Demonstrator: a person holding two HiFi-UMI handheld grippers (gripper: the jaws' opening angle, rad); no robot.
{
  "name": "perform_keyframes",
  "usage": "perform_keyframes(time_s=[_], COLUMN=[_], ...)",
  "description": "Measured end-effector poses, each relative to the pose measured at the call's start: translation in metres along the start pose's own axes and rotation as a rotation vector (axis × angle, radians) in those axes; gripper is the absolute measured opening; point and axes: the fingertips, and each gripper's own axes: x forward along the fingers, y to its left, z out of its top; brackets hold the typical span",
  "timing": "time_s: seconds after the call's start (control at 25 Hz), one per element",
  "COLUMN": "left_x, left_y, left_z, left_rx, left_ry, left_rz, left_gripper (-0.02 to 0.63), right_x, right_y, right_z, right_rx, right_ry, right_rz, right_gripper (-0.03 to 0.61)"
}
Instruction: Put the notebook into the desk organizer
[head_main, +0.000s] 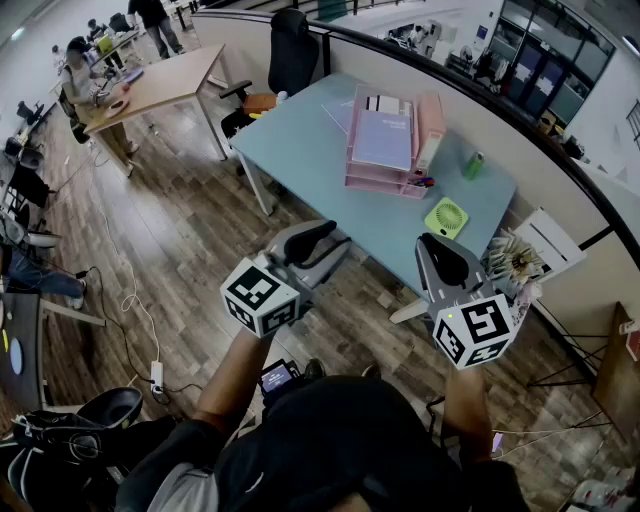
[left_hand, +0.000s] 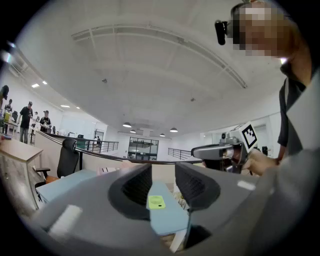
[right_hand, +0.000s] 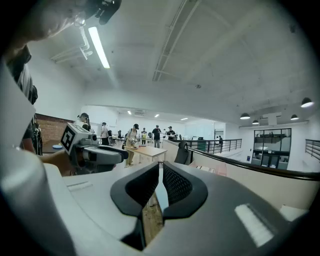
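Observation:
A lavender notebook lies flat on the top tray of the pink desk organizer, at the back of the light blue desk. Both grippers hang in the air in front of the desk's near edge, well short of the organizer. My left gripper stands open with nothing between its jaws; the desk shows through the gap. My right gripper is shut and empty. Each gripper shows in the other's view: the right gripper and the left gripper.
A green mini fan and a green can sit on the desk right of the organizer. A black office chair stands behind the desk. A low partition wall runs along its far side. People work at a wooden table at the far left.

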Motion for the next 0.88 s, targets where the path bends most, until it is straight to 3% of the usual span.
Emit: perform_keyframes(time_s=[0.6,0.76,0.88], left_x=[-0.007,-0.014,-0.016], left_y=[0.020,0.030,0.037], left_z=[0.002,-0.004,-0.004], left_rx=[0.009,0.006,0.007], left_ry=[-0.001,0.014,0.010], left_rz=[-0.031,-0.046,-0.057], left_gripper=[0.195,0.195,0.195], right_x=[0.016,0.025,0.031], right_y=[0.010,0.019,0.024], right_z=[0.000,0.000,-0.001], right_rx=[0.003,0.016,0.014], right_ry=[0.005,0.000,0.000], right_rz=[-0.040,-0.043,-0.054], right_gripper=[0.009,0.087,0.091])
